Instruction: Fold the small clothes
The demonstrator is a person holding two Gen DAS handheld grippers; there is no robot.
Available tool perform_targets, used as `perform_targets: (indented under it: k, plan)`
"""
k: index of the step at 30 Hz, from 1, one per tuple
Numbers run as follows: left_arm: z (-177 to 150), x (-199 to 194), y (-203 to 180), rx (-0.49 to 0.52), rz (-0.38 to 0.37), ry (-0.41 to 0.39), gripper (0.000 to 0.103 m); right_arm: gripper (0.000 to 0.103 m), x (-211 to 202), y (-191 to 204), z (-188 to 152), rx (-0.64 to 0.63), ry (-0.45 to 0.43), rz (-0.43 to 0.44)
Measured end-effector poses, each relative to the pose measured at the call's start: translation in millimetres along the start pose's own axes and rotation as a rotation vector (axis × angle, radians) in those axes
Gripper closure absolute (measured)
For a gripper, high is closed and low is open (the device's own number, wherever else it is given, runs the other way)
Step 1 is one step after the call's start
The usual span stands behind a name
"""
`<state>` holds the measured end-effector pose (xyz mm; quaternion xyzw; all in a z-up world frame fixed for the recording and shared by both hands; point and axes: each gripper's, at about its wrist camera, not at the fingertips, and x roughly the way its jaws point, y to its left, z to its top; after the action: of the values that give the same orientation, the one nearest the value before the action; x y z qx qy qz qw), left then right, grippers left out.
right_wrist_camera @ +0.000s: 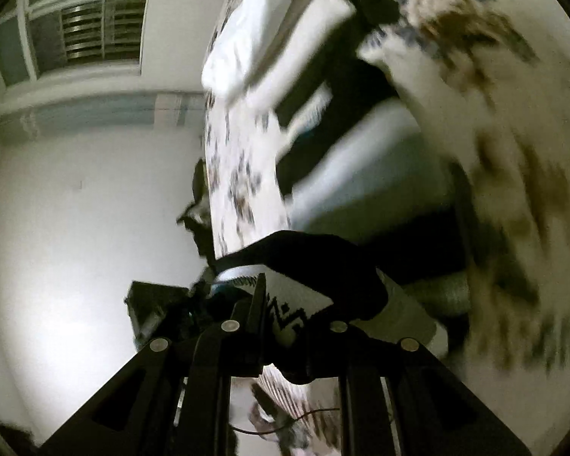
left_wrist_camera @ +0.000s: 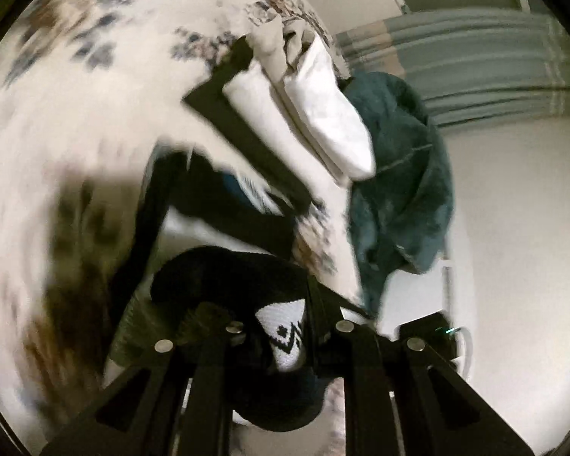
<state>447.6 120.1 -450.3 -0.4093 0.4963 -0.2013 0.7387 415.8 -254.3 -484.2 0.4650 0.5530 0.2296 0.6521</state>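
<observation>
A small black garment with a white patterned patch (left_wrist_camera: 285, 332) hangs from my left gripper (left_wrist_camera: 285, 326), which is shut on it. The same black garment (right_wrist_camera: 323, 266) with its white zigzag patch (right_wrist_camera: 288, 311) is also pinched in my right gripper (right_wrist_camera: 285, 323), which is shut on it. Both grippers hold the garment in the air over a bed with a white floral cover (left_wrist_camera: 76, 121). The views are tilted and blurred by motion. The garment's lower part is hidden behind the fingers.
White pillows (left_wrist_camera: 323, 114) and a dark teal garment (left_wrist_camera: 399, 174) lie at the bed's edge. More black and white clothes (right_wrist_camera: 342, 133) lie on the floral cover (right_wrist_camera: 513, 152). A pale wall (right_wrist_camera: 76, 209) and a window (right_wrist_camera: 87, 30) are beyond.
</observation>
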Motion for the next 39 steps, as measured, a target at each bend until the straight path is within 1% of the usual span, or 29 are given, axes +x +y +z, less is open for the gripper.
perform_targets:
  k: [2, 3, 4, 5, 6, 7, 8, 9, 10, 11, 12, 13, 14, 15, 17, 20, 21, 22, 24, 26, 27, 29, 30, 31, 33, 35, 36, 38, 39]
  plan:
    - [32, 28, 5, 0.009, 0.026, 0.014, 0.091, 0.089, 16, 5, 48, -0.008, -0.025, -0.032]
    - [41, 34, 9, 0.007, 0.041, 0.02, 0.091, 0.089, 20, 6, 65, -0.006, -0.033, -0.044]
    - [55, 45, 16, -0.006, 0.053, 0.033, 0.09, 0.089, 15, 2, 81, -0.003, -0.034, -0.053]
    - [63, 53, 22, -0.034, 0.054, 0.045, 0.089, 0.089, 23, 1, 99, 0.004, -0.035, -0.058]
    - [72, 57, 32, -0.079, 0.054, 0.055, 0.078, 0.088, 35, 1, 119, 0.01, -0.032, -0.075]
    - [77, 58, 42, -0.133, 0.044, 0.059, 0.069, 0.085, 46, 0, 133, 0.019, -0.017, -0.084]
    - [78, 56, 50, -0.18, 0.007, 0.054, 0.048, 0.084, 50, 0, 145, 0.033, -0.006, -0.087]
    - [77, 54, 55, -0.224, -0.048, 0.036, 0.035, 0.081, 56, -3, 157, 0.062, 0.0, -0.089]
    - [74, 49, 58, -0.254, -0.087, 0.015, 0.033, 0.072, 55, -5, 161, 0.073, -0.005, -0.077]
    - [70, 44, 59, -0.261, -0.099, -0.001, 0.033, 0.067, 53, -4, 162, 0.07, -0.016, -0.07]
    - [68, 43, 58, -0.25, -0.087, -0.011, 0.029, 0.051, 48, -3, 161, 0.056, -0.038, -0.077]
    - [63, 39, 55, -0.219, -0.051, -0.028, 0.027, 0.037, 42, -2, 156, 0.041, -0.056, -0.081]
    - [61, 37, 53, -0.191, -0.024, -0.033, 0.027, 0.035, 34, 2, 152, 0.006, -0.085, -0.096]
    - [60, 37, 50, -0.159, 0.003, -0.032, 0.027, 0.035, 32, 5, 149, -0.025, -0.086, -0.11]
    - [60, 37, 46, -0.123, 0.027, -0.043, 0.027, 0.035, 31, 9, 140, -0.076, -0.052, -0.157]
    - [70, 42, 51, -0.14, 0.018, -0.063, 0.027, 0.035, 57, 18, 130, -0.164, 0.062, -0.206]
    - [79, 47, 52, -0.152, 0.028, -0.068, 0.027, 0.035, 65, 19, 126, -0.199, 0.086, -0.241]
    - [85, 50, 54, -0.155, 0.048, -0.075, 0.027, 0.035, 76, 21, 129, -0.22, 0.096, -0.271]
    - [97, 58, 59, -0.146, 0.086, -0.075, 0.027, 0.035, 97, 20, 139, -0.234, 0.107, -0.293]
    - [107, 70, 66, -0.139, 0.12, -0.06, 0.027, 0.035, 110, 20, 156, -0.242, 0.064, -0.325]
    - [111, 76, 68, -0.142, 0.138, -0.037, 0.027, 0.035, 114, 20, 164, -0.245, 0.044, -0.347]
    - [112, 77, 66, -0.139, 0.131, 0.009, 0.027, 0.035, 115, 21, 181, -0.239, -0.013, -0.408]
    - [110, 71, 61, -0.11, 0.125, 0.009, 0.027, 0.035, 112, 22, 188, -0.221, -0.039, -0.418]
    - [105, 61, 55, -0.066, 0.134, -0.003, 0.027, 0.035, 106, 24, 192, -0.21, -0.057, -0.406]
    - [92, 46, 45, -0.001, 0.158, -0.016, 0.027, 0.035, 96, 32, 194, -0.233, -0.074, -0.392]
    - [79, 41, 35, 0.078, 0.176, -0.005, 0.027, 0.035, 95, 40, 194, -0.302, -0.051, -0.407]
    - [76, 46, 32, 0.119, 0.194, 0.011, 0.027, 0.035, 99, 43, 194, -0.337, -0.028, -0.438]
    - [72, 67, 23, 0.233, 0.298, 0.062, 0.027, 0.035, 110, 45, 195, -0.382, 0.016, -0.5]
    - [71, 77, 20, 0.286, 0.344, 0.068, 0.029, 0.035, 119, 44, 195, -0.404, 0.043, -0.536]
